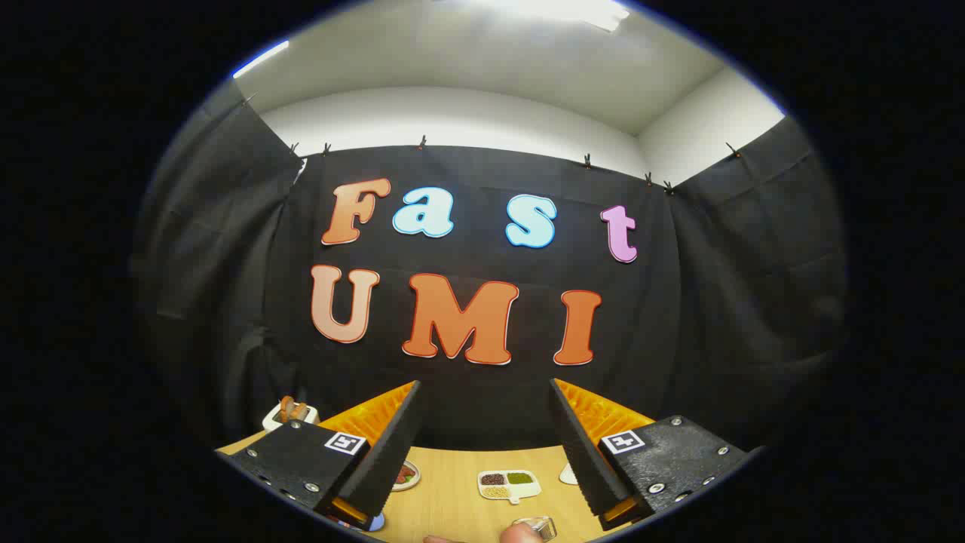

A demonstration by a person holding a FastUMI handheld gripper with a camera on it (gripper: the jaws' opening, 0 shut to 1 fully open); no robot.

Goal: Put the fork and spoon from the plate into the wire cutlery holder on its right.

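The claw (482, 422) was held high and level, its two fingers spread wide apart with nothing between them, pointing toward the dark cloth wall rather than down at the work. Below and between the fingers lay a strip of the wooden surface (452, 498). On it sat a small white divided dish (510, 485) with dark, green and pale fillings, a small plate of food (405, 475) half hidden behind the left finger, and a white object (568, 474) just inside the right finger. Further off to the left, at the surface's far corner, stood a white toaster (289, 412) with slices in it. At the near edge a fingertip (520, 534) showed beside something clear and shiny (537, 526) (too cropped to identify).

As for the task, the fork, the spoon, their plate and the wire cutlery holder could not be made out from this raised angle, so where they lay could not be told. Judging from the empty, open claw aimed away from the surface, the work seemed either unstarted or between steps; nothing confirmed any piece delivered.

No brand or product label was legible; the square black-and-white markers (345, 443) on the finger mounts carried patterns, not words.
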